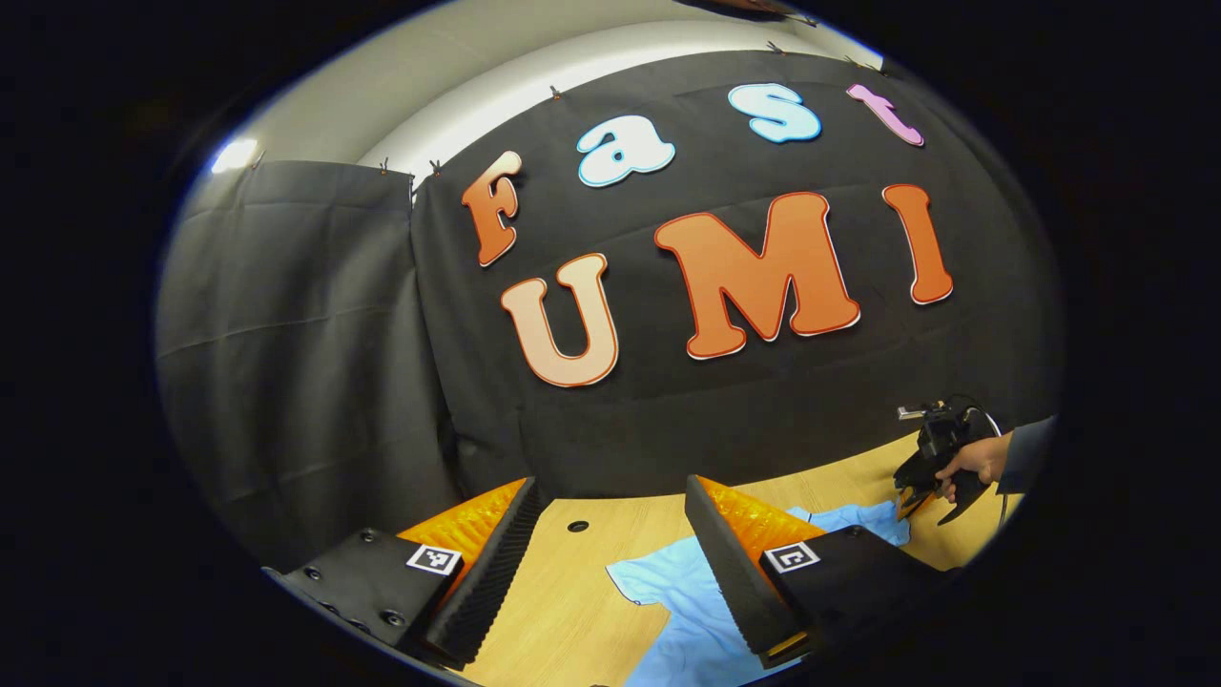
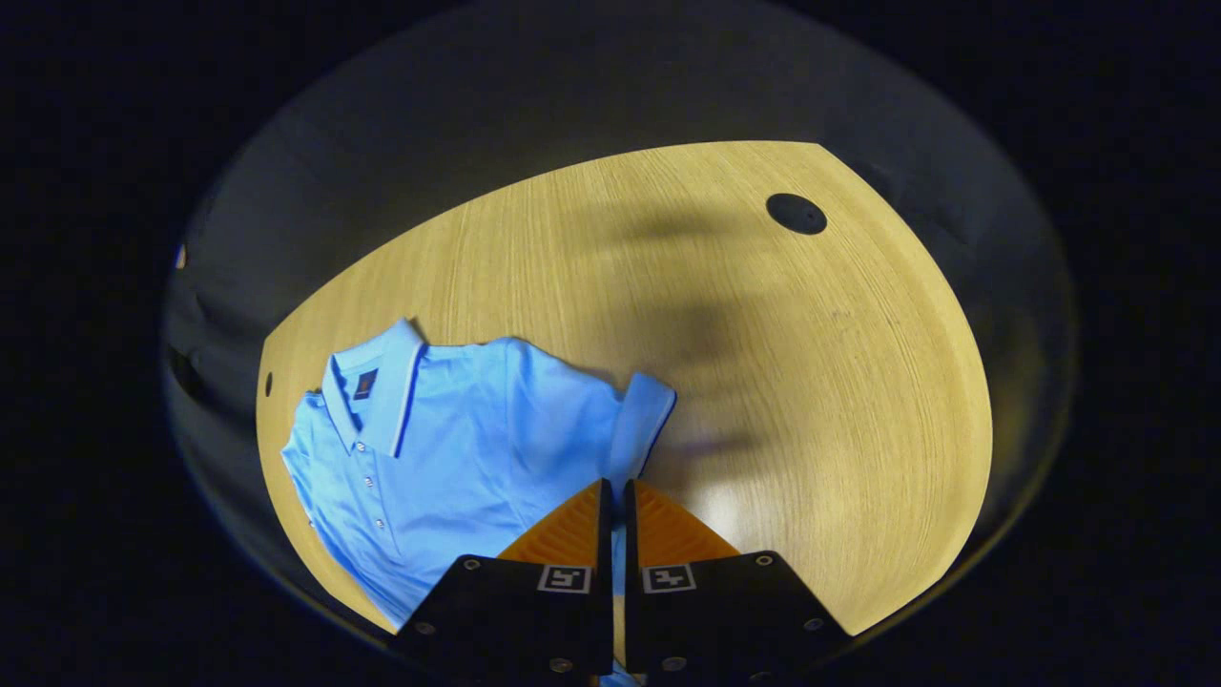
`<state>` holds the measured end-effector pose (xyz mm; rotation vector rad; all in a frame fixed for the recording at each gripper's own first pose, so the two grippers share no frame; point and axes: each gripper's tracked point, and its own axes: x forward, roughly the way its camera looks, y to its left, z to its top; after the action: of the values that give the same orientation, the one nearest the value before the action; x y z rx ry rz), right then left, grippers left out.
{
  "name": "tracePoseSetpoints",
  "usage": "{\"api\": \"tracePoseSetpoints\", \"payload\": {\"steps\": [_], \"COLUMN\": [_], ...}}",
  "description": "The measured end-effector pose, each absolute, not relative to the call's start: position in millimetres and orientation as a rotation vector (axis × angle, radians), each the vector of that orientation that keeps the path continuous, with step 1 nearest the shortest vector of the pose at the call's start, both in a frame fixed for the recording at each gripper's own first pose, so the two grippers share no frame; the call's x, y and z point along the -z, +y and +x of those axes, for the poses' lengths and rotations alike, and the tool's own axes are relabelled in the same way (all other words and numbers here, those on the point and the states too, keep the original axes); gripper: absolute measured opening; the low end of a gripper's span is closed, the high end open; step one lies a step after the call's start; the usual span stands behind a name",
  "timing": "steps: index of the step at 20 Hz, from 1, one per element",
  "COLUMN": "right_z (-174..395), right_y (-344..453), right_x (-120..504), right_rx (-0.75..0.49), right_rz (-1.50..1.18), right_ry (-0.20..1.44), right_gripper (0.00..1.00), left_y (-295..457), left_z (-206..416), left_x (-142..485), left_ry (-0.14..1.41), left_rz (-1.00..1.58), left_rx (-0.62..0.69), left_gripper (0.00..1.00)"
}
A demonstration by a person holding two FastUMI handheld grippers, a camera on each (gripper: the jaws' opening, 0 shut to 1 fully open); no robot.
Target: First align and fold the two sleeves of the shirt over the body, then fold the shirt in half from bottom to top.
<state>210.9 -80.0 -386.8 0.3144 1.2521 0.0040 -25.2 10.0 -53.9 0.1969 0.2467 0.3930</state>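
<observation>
A light blue polo shirt with a dark-edged collar and a button placket lies flat on the wooden table. My right gripper is shut at the lower end of one short sleeve, with a strip of blue cloth showing between its fingers. In the left gripper view, that gripper is held by a hand at the shirt's far sleeve. My left gripper stands wide open above the shirt, holding nothing. Its right finger covers part of the shirt.
Round cable holes mark the tabletop. Black cloth hangs right behind the table's far edge. Bare wood stretches to the right of the shirt in the right gripper view.
</observation>
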Motion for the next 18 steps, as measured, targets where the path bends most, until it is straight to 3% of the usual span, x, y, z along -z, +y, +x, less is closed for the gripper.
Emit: {"api": "tracePoseSetpoints", "payload": {"steps": [9,18], "right_z": [225,233], "right_y": [-18,55], "right_x": [346,350], "right_rx": [-0.169,-0.280], "right_rz": [0.380,0.383], "right_ry": [1.205,1.230], "right_gripper": [0.05,0.05], "left_y": [4,5], "left_z": [-20,-15], "left_x": [64,82], "left_ry": [0.277,0.337], "left_rz": [0.193,0.167], "left_rx": [-0.394,-0.408], "left_gripper": [1.00,0.99]}}
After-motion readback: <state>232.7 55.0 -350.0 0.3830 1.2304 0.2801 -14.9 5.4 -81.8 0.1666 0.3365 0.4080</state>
